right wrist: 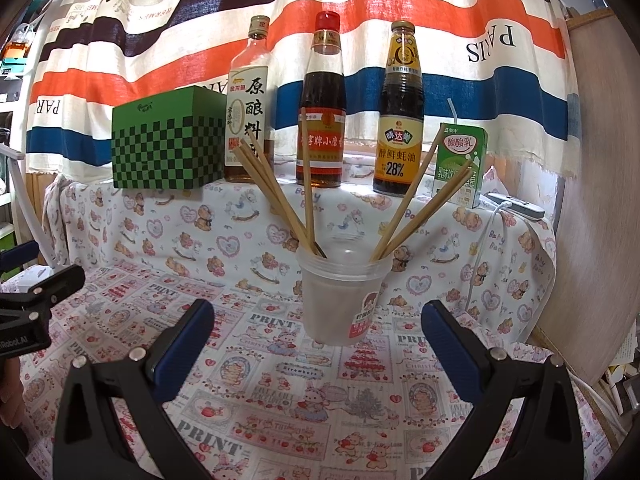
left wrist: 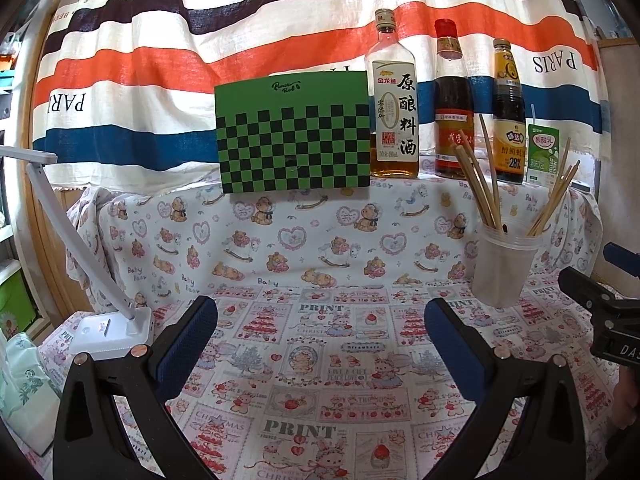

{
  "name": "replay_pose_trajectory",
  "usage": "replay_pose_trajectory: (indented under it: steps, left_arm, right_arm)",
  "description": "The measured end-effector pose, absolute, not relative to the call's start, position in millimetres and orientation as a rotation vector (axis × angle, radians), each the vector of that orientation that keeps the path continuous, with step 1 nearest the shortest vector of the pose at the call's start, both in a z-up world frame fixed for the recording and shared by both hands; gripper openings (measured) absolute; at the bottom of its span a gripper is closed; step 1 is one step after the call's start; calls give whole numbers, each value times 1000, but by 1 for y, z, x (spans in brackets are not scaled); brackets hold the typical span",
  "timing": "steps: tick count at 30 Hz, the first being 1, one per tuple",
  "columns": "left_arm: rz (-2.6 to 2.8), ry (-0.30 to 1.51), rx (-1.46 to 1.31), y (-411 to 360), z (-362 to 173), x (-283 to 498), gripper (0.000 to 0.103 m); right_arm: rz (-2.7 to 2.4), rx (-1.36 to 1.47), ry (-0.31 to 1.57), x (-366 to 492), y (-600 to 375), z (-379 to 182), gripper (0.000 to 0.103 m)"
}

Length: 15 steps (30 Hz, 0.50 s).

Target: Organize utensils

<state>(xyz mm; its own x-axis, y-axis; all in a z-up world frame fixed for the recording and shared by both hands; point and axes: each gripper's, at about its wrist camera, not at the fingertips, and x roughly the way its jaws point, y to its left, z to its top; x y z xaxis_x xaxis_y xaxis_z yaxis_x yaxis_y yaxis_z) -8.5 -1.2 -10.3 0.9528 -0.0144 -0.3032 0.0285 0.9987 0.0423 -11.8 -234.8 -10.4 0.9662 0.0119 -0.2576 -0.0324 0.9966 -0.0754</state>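
A translucent plastic cup [right wrist: 340,300] stands on the printed tablecloth and holds several wooden chopsticks [right wrist: 276,196] fanned left and right. My right gripper [right wrist: 318,344] is open just in front of the cup, nothing between its blue-padded fingers. In the left wrist view the same cup [left wrist: 505,268] with its chopsticks [left wrist: 482,184] stands at the right. My left gripper [left wrist: 320,340] is open over bare cloth, to the left of the cup. The right gripper's body [left wrist: 600,308] shows at that view's right edge.
Three sauce bottles [right wrist: 322,108], a green milk carton [right wrist: 460,164] and a green checkered box [right wrist: 168,140] line a raised ledge at the back. A white desk lamp [left wrist: 116,328] stands at the left. A white power strip and cable [right wrist: 516,206] lie at the right.
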Motion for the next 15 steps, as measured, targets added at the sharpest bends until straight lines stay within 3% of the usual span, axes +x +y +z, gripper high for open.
replay_pose_trajectory:
  steps: [15]
  left_arm:
    - [-28,313,37,-1,-10,-8,103]
  right_arm:
    - [12,-64,269,-9,-238,-10,103]
